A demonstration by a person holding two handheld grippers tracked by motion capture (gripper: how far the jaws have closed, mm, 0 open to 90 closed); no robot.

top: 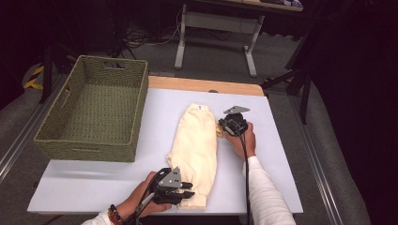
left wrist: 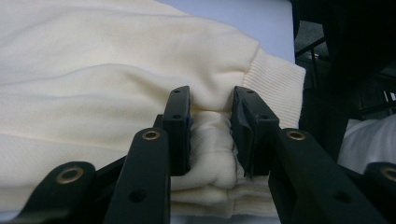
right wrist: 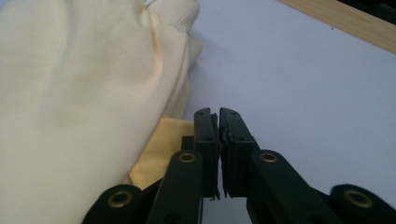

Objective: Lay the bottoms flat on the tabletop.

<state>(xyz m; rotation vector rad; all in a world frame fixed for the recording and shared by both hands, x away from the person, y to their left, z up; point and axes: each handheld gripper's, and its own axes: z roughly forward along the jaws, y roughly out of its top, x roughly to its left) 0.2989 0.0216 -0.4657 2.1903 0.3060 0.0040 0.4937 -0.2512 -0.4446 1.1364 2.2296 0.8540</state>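
High view: folded cream sweater (top: 195,150) lies just right of the woven basket (top: 94,110); left gripper (top: 180,191) at its near end, right gripper (top: 224,126) at its right edge.
Left gripper view: jaws part-closed, pinching bunched sweater (left wrist: 116,70) cloth.
Right gripper view: jaws closed together, empty, just beside the sweater (right wrist: 70,84).

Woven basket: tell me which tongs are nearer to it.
Left. The left tongs grip the cream sweater's near hem, in front of the basket; the right tongs sit beyond the sweater's far edge.
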